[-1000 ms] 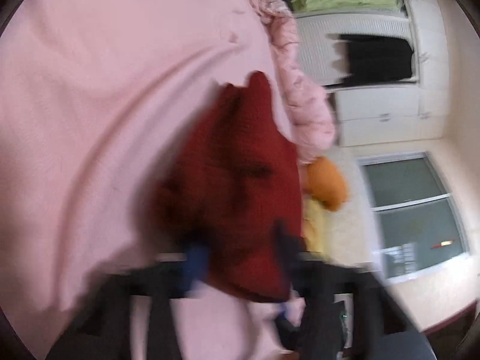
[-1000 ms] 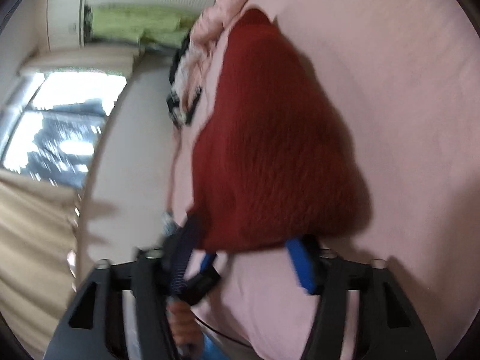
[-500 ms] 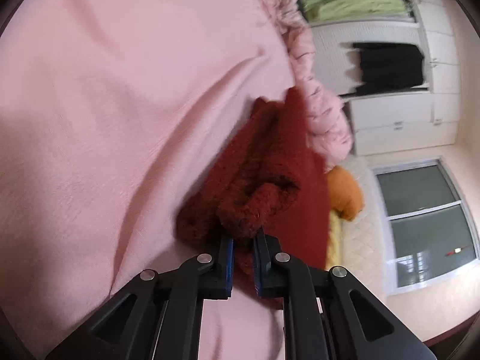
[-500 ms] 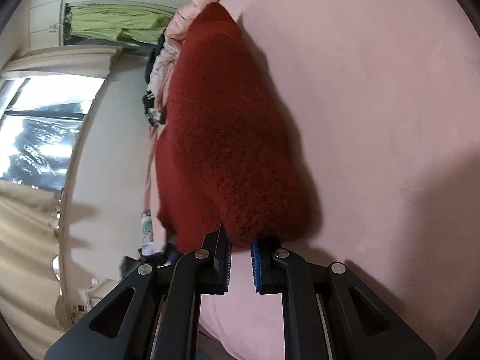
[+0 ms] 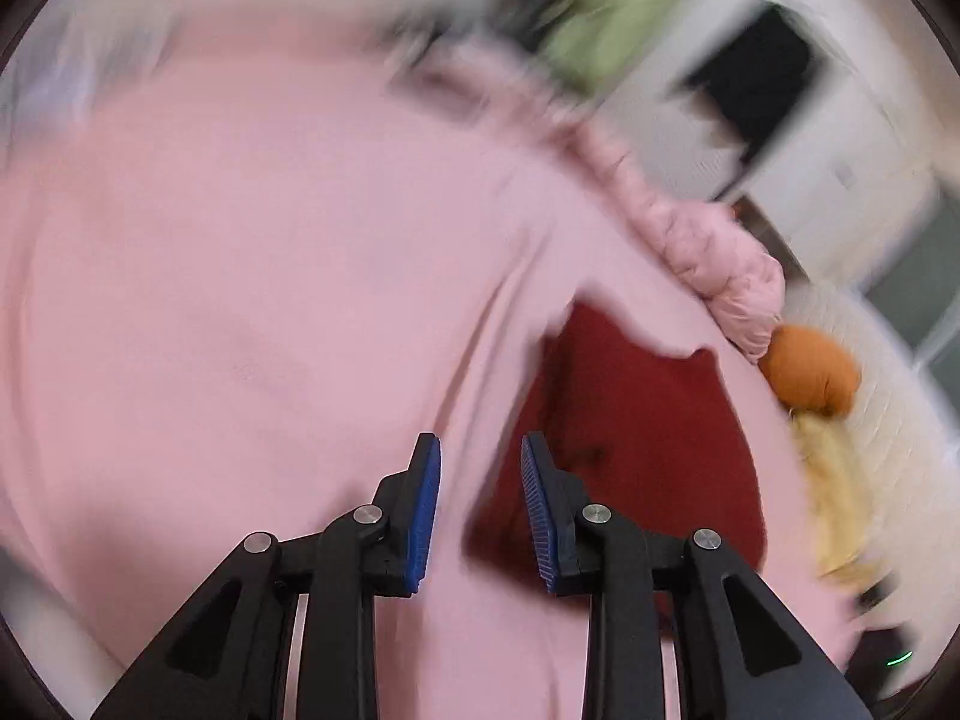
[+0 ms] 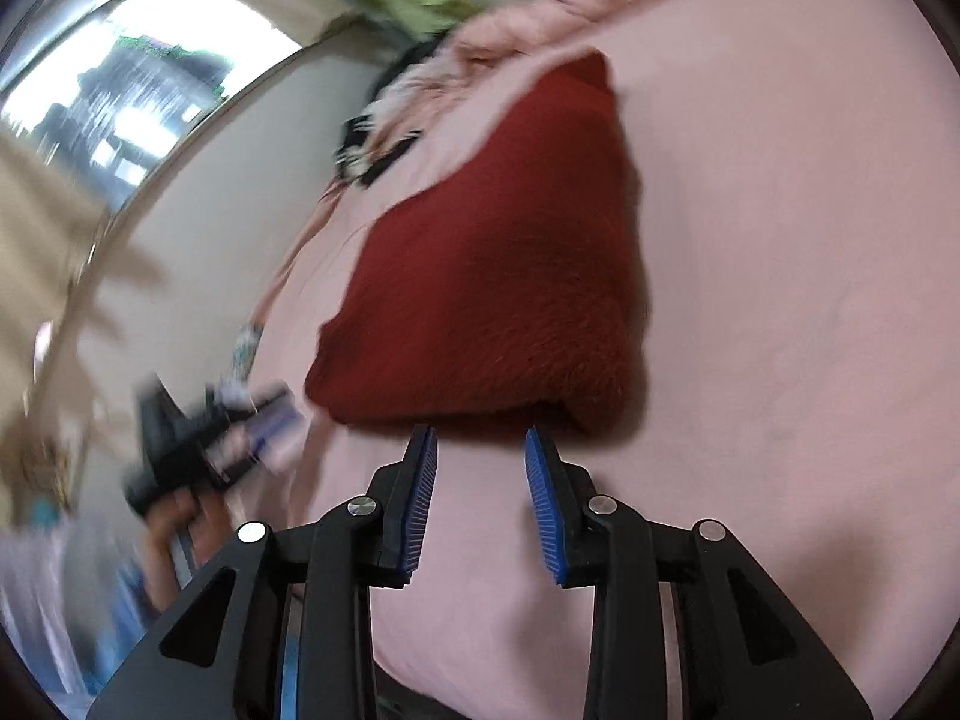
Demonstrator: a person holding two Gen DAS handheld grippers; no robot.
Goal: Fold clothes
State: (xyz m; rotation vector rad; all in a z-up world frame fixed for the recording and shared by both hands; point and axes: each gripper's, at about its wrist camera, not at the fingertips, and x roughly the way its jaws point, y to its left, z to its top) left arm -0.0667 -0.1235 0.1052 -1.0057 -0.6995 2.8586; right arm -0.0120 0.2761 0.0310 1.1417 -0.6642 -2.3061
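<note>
My left hand-held gripper (image 5: 480,504) has just been opening; its blue pads stand apart with nothing between them, only the pink bed sheet (image 5: 252,252) behind. The red sweater (image 5: 648,450) lies folded on the bed, lower right of that frame. My right hand-held gripper (image 6: 480,492) has just spread too, empty, its tips just below the sweater's near edge at frame centre.

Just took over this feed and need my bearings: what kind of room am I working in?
Most likely a bedroom in a home. The red garment lies on a wide pink bedsheet, a bunched pink quilt sits along its edge, and white wardrobe doors with clothes hanging stand behind, though that part is blurred.
</note>
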